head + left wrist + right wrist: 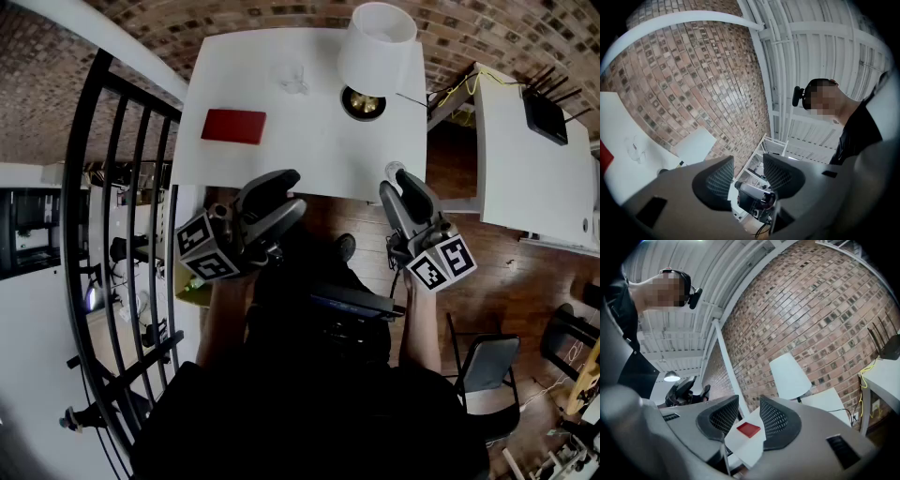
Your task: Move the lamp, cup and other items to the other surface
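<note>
White table (pixel 309 141) bears lamp (pixel 377 47), cup (pixel 291 77), red card (pixel 234 126); left hand-held gripper (pixel 286 195) and right hand-held gripper (pixel 398 183) gape empty

Brick wall (pixel 234 14) ahead, black railing (pixel 112 187) at left, grey chair (pixel 487 364) on wooden floor (pixel 525 281) at right.

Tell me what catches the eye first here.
A white lamp stands at the far right of the white table, a flat red item at its left, a clear glass cup between them. The left gripper and right gripper hover open and empty before its near edge.
</note>
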Demonstrator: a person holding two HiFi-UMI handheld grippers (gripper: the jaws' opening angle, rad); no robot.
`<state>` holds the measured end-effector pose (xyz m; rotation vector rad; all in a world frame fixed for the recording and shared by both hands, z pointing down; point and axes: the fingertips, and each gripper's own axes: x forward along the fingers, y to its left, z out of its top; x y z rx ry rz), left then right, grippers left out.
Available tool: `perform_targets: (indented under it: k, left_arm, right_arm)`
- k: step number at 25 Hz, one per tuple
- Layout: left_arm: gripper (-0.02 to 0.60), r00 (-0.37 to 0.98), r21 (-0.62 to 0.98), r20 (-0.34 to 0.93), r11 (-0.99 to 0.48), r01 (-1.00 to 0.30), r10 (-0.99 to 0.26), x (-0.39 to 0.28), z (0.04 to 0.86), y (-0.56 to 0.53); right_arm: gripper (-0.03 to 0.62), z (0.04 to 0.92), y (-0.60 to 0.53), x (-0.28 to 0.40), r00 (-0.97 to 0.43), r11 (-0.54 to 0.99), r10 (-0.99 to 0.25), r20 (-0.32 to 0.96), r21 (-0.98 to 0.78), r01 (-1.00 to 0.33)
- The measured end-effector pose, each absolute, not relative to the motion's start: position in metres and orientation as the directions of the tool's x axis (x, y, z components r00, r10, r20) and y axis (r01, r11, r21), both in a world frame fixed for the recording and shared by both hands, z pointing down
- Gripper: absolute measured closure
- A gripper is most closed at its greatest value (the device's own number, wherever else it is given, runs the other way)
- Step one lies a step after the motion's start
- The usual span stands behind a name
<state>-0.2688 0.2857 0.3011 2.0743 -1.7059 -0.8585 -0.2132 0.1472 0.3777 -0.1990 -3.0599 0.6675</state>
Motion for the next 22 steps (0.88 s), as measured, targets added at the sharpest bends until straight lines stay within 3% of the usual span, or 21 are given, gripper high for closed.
perform_targets:
  k: [10,18,22]
  left_arm:
    - [0.470,0.134,0.590,-0.297,-0.292,-0.753,-0.946,-0.368,0.307,0.276]
    - [0.474,0.223,0.609,-0.359,-0.409,-0.680,-0.906,-0.455,0.315,0.270]
    - [0.475,0.238,0.622,-0.325,-0.397,-0.675,-0.915,-0.481,0.328,0.263]
  right_arm:
    - [0.434,0.403,0.136,-0.292,-0.998,0.931,0.027,0.047,-0.366,0.008]
    - [0.434,0.429,0.125,-0.355,-0.979,0.941,-0.132,0.155,-0.292,-0.173]
    - [0.434,0.456,0.116,-0.371,-0.962,0.935,-0.180,0.206,-0.268,-0.233]
